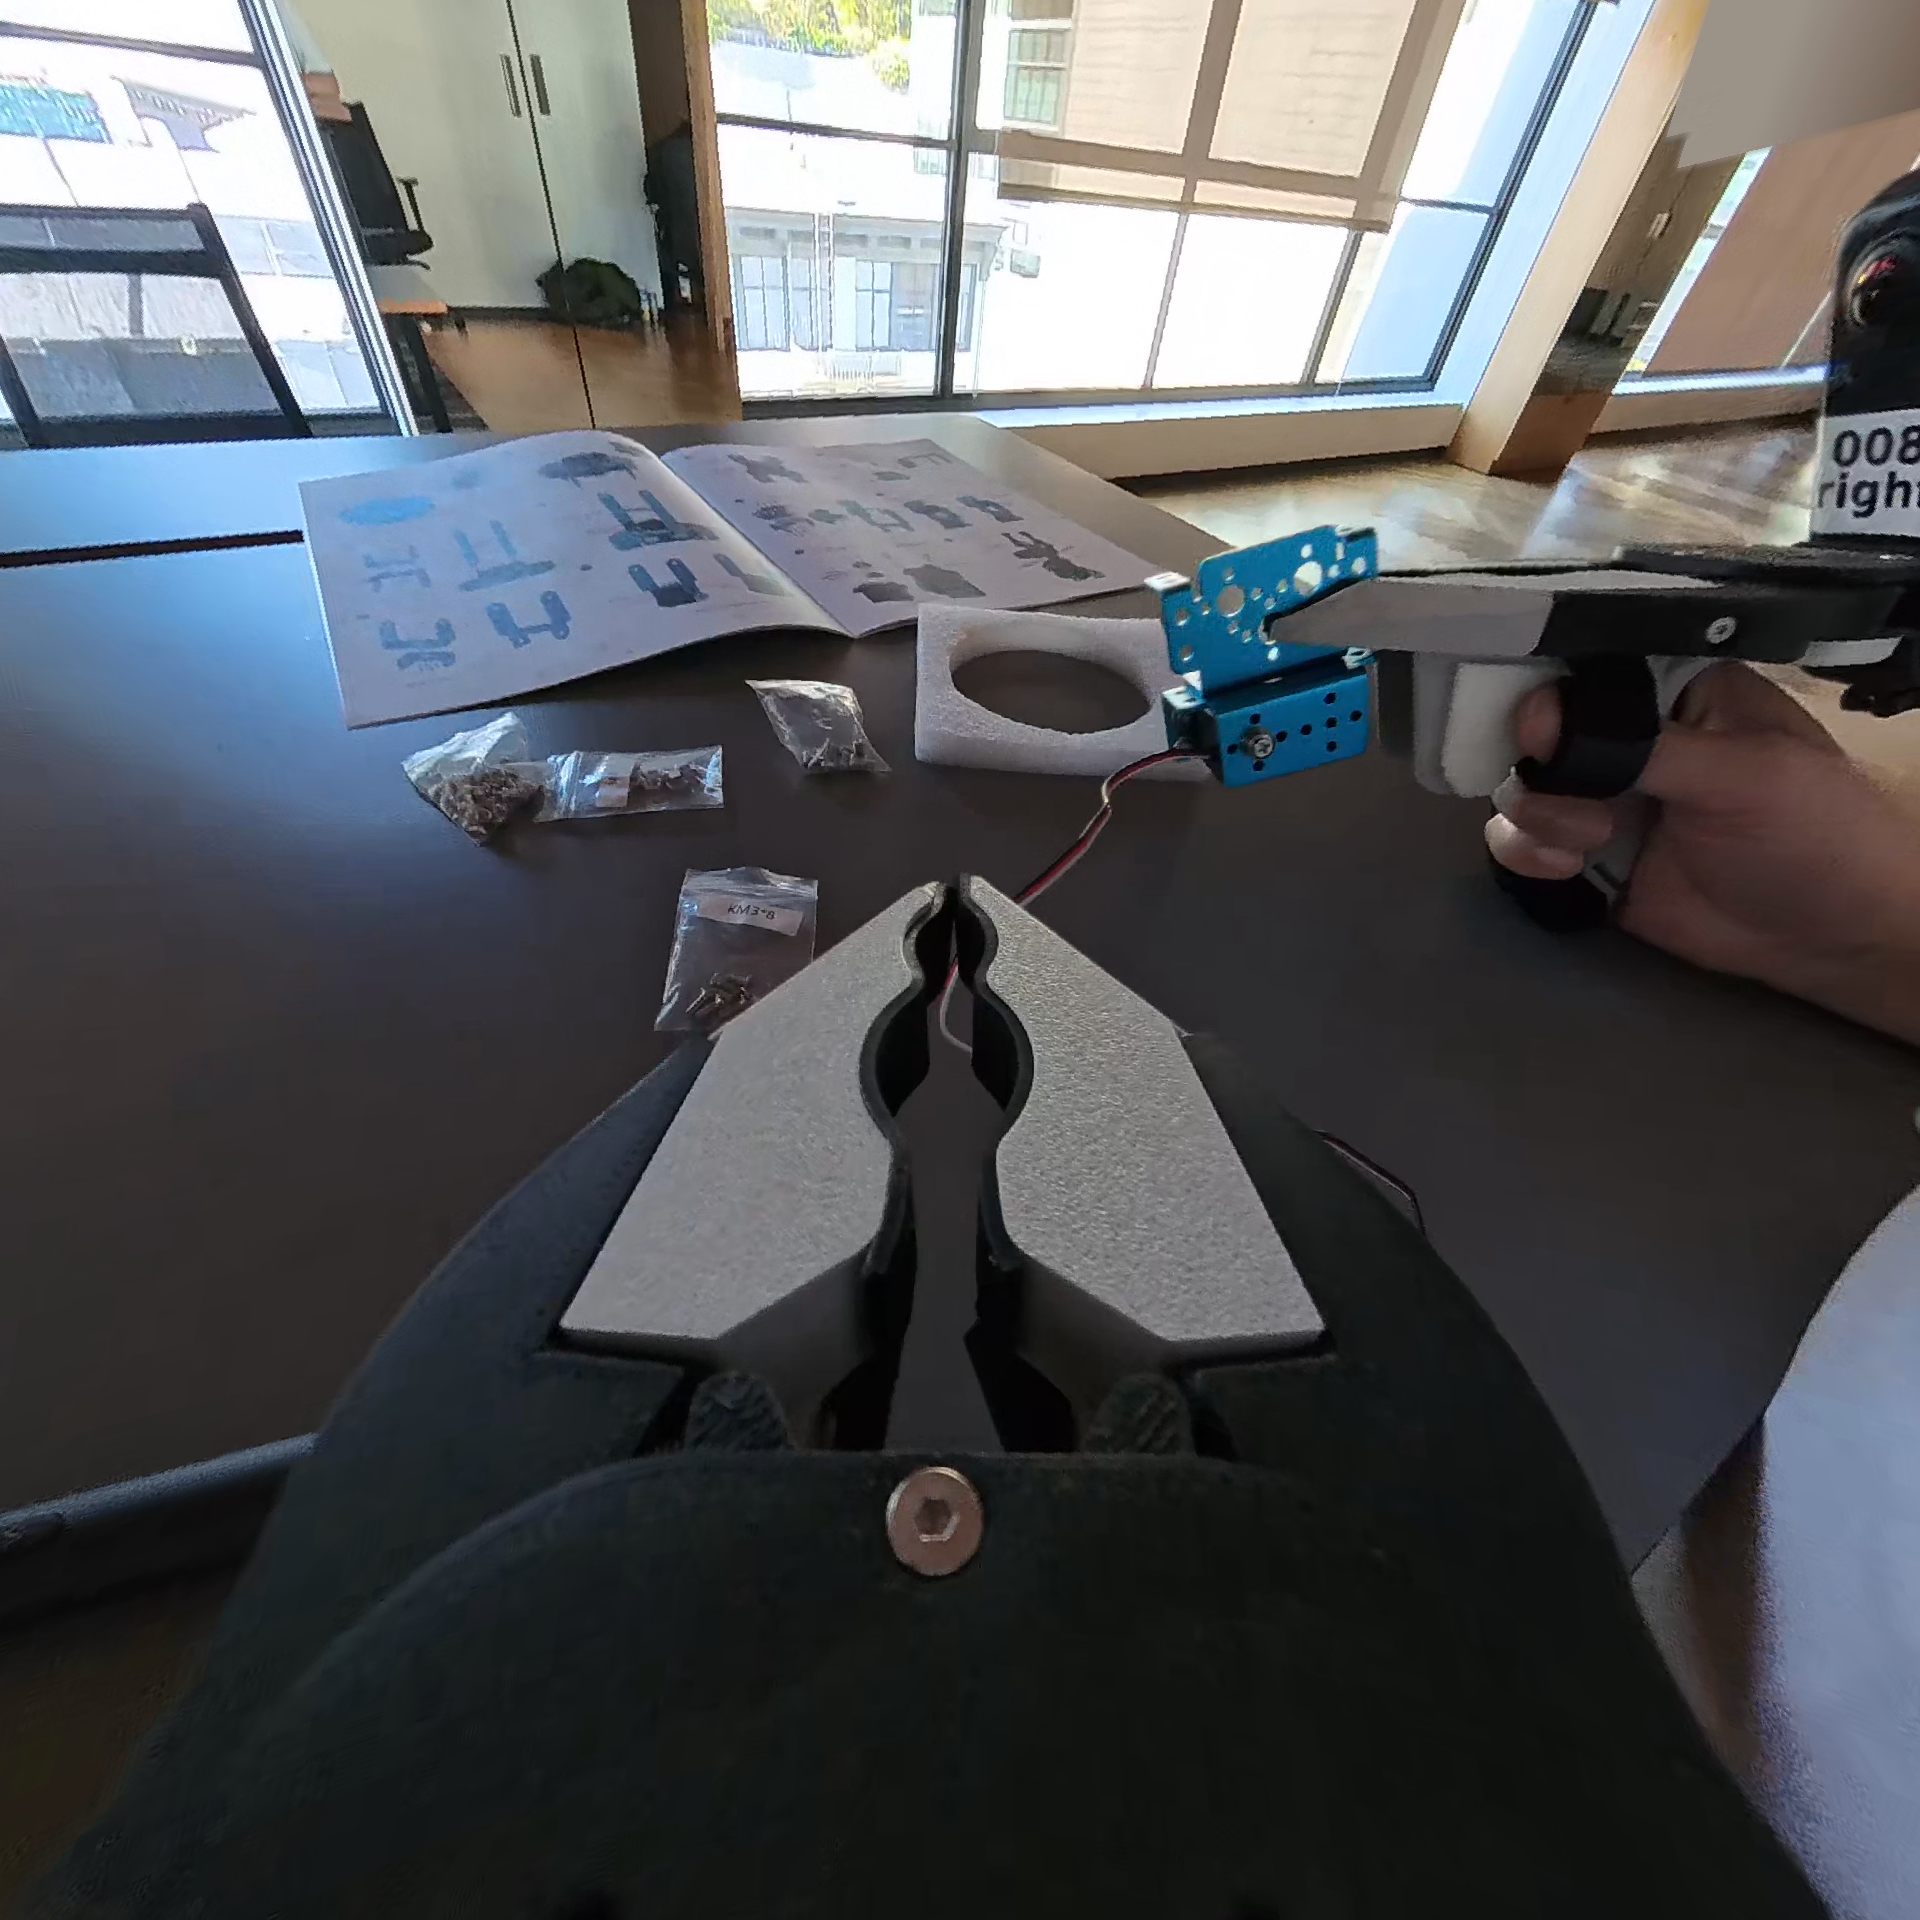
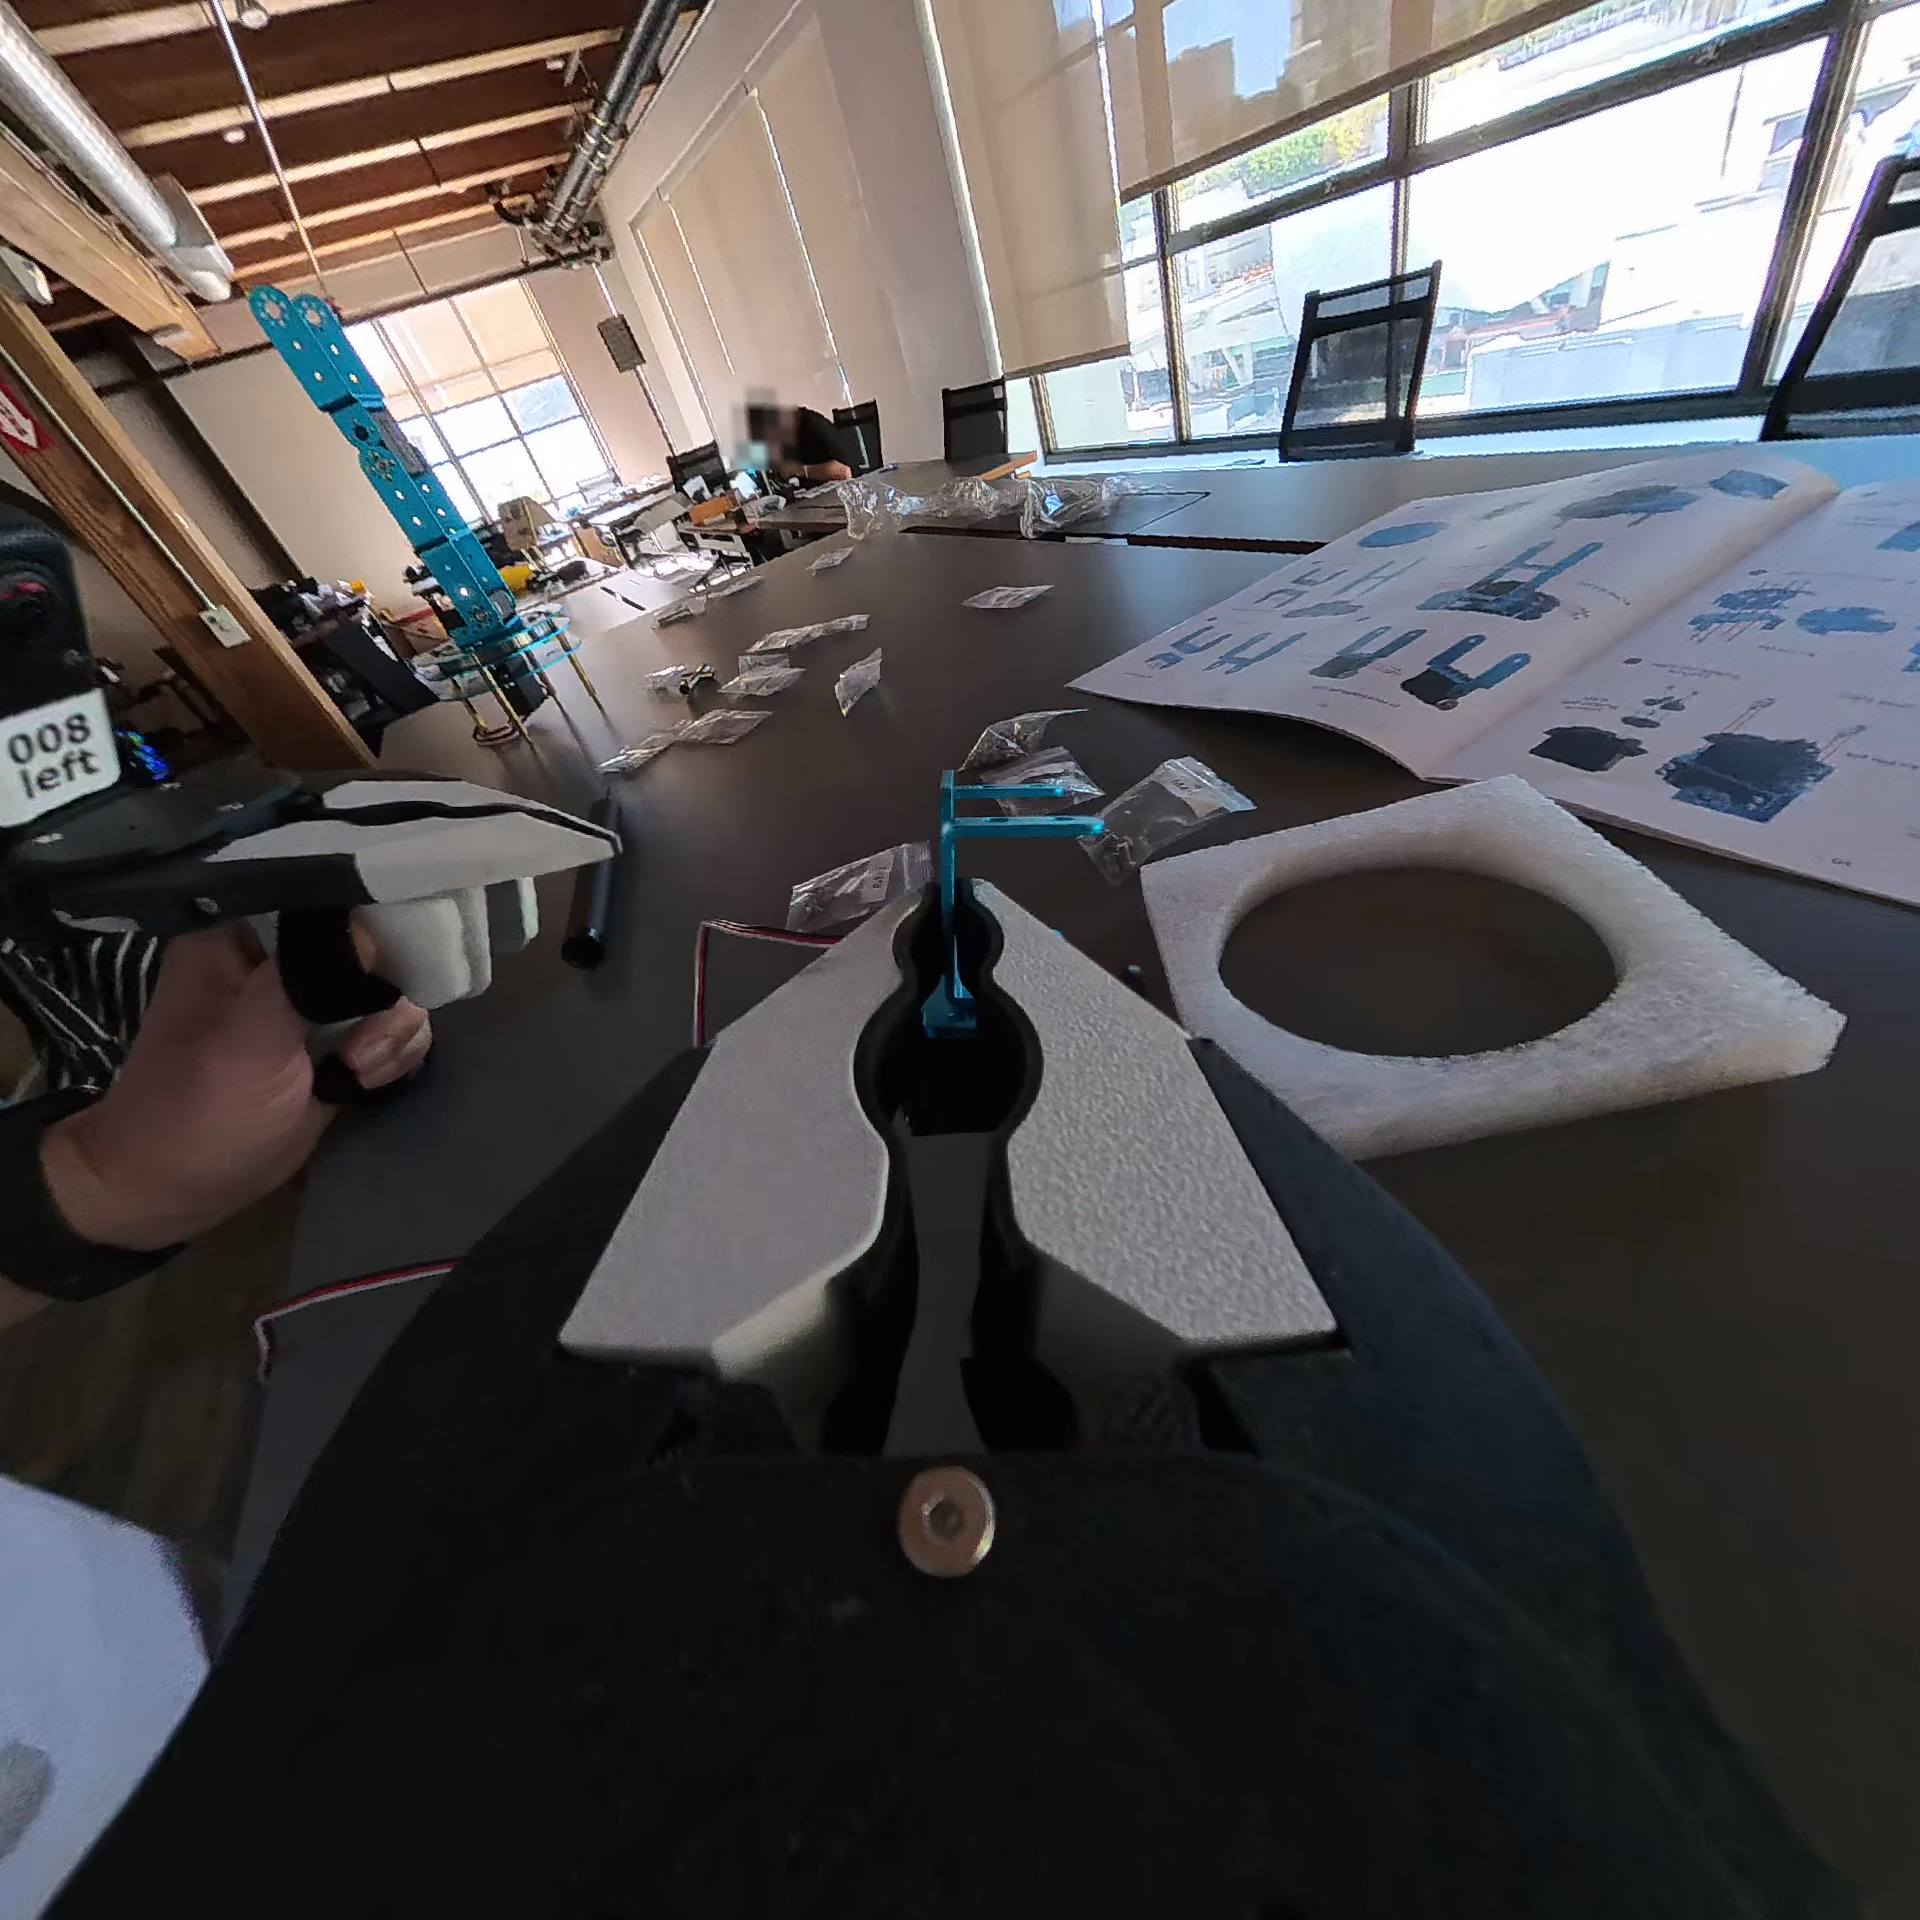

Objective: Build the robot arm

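Blue bracket – clamped in right gripper, held above bench beside foam | left gripper – closed on red-white wire

The bracket was glossy blue metal; the fingers rough grey; the table smooth and dark.

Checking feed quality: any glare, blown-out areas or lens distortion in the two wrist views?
Left wrist view: windows overexposed, booklet print soft, edges bowed by fisheye; blue bracket sharp. Right wrist view: windows blown out, dark table shows sheen, foam ring clear, far room soft.
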Demonstrator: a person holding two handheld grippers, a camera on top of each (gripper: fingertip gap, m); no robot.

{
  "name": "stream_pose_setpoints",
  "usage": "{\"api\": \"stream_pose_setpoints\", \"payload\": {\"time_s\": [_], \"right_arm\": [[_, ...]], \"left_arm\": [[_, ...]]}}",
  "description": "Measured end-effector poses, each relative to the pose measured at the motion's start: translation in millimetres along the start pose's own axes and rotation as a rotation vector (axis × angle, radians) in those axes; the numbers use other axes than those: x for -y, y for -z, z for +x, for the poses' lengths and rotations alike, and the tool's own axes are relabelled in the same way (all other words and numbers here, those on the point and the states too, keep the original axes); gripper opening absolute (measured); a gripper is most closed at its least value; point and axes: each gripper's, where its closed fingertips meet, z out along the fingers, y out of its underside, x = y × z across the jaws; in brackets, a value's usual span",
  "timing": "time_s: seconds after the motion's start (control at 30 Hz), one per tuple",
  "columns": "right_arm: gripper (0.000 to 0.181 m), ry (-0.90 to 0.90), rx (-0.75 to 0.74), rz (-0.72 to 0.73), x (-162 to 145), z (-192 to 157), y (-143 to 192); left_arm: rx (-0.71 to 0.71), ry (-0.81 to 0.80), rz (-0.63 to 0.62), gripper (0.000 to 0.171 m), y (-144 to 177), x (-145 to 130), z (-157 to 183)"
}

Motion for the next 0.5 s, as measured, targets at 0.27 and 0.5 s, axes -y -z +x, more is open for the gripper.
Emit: {"api": "stream_pose_setpoints", "payload": {"time_s": [0.27, 0.5], "right_arm": [[0.002, -0.095, 0.009, -0.003, -1.2, 5.6, -0.6], [0.002, -0.167, 0.023, -0.01, -2.7, 10.1, -3.0]], "left_arm": [[0.024, -0.021, -0.15, 0.0, -14.0, -19.5, -1.6], [0.077, -0.115, -0.24, 0.0, -21.4, -31.9, -2.7]]}}
